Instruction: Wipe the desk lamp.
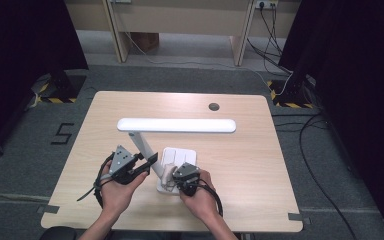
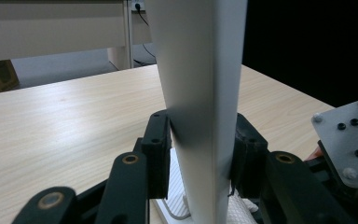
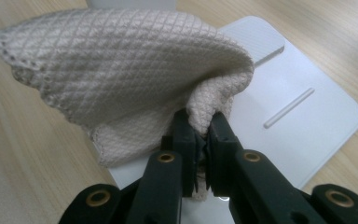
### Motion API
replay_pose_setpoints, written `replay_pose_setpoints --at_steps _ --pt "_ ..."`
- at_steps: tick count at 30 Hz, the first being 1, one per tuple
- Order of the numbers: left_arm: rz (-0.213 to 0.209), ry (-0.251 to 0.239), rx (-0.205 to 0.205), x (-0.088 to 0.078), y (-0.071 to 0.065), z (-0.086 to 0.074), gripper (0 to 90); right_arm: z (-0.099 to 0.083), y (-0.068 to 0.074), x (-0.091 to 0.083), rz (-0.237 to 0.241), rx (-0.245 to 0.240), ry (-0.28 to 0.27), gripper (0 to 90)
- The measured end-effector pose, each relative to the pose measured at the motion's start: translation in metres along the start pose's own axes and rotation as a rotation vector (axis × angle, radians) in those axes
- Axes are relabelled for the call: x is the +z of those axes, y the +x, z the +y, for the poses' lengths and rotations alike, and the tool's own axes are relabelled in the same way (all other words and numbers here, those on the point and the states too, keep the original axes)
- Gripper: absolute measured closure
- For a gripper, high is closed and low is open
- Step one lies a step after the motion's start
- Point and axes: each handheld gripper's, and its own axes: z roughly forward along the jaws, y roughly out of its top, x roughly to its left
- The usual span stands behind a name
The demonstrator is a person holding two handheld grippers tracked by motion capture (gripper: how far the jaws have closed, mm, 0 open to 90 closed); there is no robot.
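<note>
A white desk lamp stands near the table's front: a long flat head (image 1: pixel 176 125), a slanted stem (image 1: pixel 144 147) and a square base (image 1: pixel 186 156). My left gripper (image 1: pixel 153 160) is shut on the stem (image 2: pixel 200 93); both black pads press its sides low down. My right gripper (image 1: pixel 177 182) is shut on a beige quilted cloth (image 3: pixel 121 74). The cloth (image 1: pixel 167 175) bunches over the near left part of the lamp base (image 3: pixel 307 121). The right gripper's grey plate (image 2: pixel 349 135) shows at the right of the left gripper view.
The wooden table (image 1: pixel 240 155) has a round cable hole (image 1: pixel 213 106) at the back right. Desk legs (image 1: pixel 120 35), a cardboard box (image 1: pixel 145 41) and cables (image 1: pixel 310 130) lie on the grey floor behind. Dark curtains (image 1: pixel 25 50) hang on both sides.
</note>
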Motion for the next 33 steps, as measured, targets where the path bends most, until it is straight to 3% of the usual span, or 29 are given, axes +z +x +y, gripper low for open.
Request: replay_pose_setpoints --at_steps 8,33 --pt "0.001 0.0 -0.006 0.0 0.0 0.0 63.8 -0.004 -0.003 -0.006 -0.035 -0.017 0.027 85.1" --pt "0.004 0.002 -0.006 0.0 0.0 0.0 63.8 -0.028 -0.027 -0.024 -0.098 0.034 0.047 85.2"
